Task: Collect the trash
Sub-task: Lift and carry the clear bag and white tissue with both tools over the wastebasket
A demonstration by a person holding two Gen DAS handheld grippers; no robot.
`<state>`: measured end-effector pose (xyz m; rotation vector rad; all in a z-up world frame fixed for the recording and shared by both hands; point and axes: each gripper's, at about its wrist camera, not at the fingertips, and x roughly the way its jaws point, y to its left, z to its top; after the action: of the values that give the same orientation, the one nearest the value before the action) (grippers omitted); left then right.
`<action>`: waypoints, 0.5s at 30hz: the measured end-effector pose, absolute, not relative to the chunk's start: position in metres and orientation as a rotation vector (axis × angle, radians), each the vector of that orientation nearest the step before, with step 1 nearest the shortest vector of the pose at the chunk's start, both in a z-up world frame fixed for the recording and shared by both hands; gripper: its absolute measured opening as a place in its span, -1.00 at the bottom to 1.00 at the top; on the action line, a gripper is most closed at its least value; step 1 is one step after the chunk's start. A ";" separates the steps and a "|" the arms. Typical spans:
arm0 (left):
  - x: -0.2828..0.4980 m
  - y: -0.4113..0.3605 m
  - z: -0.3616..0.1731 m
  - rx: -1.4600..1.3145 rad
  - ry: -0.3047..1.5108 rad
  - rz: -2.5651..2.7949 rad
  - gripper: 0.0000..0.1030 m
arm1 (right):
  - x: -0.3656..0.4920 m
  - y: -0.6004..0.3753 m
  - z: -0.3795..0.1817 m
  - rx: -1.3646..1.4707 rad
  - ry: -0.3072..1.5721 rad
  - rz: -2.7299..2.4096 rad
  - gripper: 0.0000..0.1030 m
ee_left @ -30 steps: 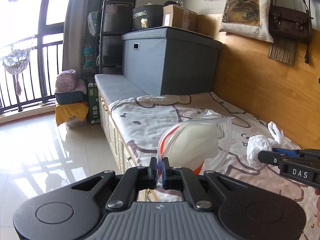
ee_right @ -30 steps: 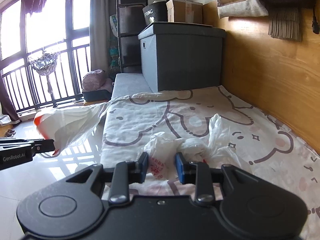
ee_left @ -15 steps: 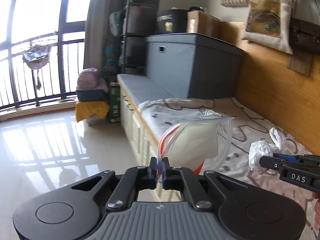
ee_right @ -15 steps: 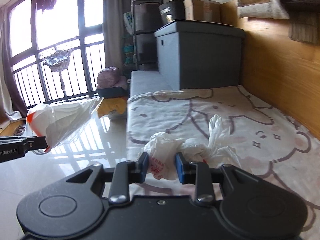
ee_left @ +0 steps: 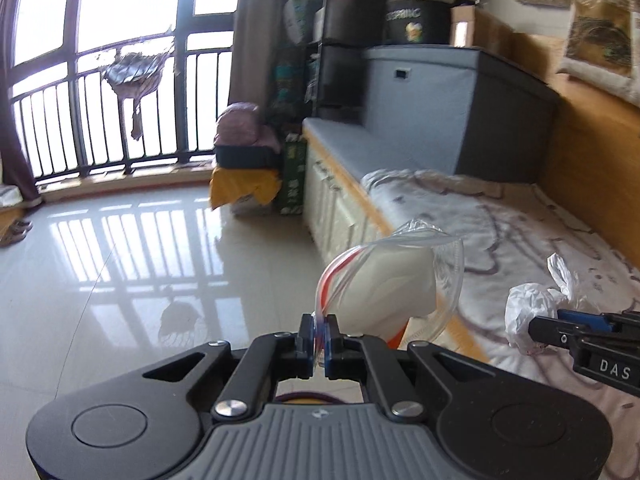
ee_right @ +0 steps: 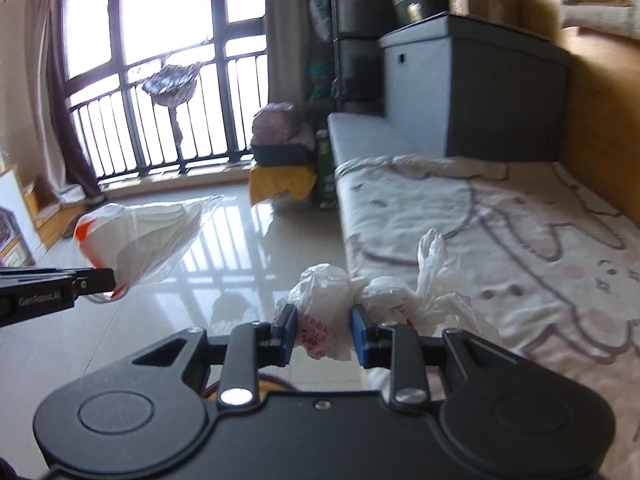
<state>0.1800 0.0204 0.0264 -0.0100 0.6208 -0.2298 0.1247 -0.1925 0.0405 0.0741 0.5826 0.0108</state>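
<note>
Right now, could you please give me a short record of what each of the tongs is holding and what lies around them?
left tongs: shut on the clear bag, which has a red stripe and something white inside
right tongs: shut on the crumpled white bag with red print
setting: bench mattress with a cartoon-print sheet on the right, glossy tiled floor on the left
background: grey storage box, balcony railing
trash bin: none clearly in view
</note>
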 end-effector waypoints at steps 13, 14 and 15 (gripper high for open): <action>0.206 0.060 -0.055 -0.022 0.785 -0.135 -0.91 | 0.163 -0.131 -0.023 0.014 0.746 0.164 -0.42; 0.208 0.062 -0.063 -0.021 0.803 -0.129 -0.91 | 0.167 -0.127 -0.029 0.009 0.767 0.181 -0.42; 0.209 0.064 -0.071 -0.022 0.820 -0.126 -0.91 | 0.170 -0.123 -0.036 0.004 0.786 0.196 -0.42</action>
<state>0.2092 0.0642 -0.0714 -0.0223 0.8198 -0.1261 0.1702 -0.1235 -0.0358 0.0044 0.7860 0.1959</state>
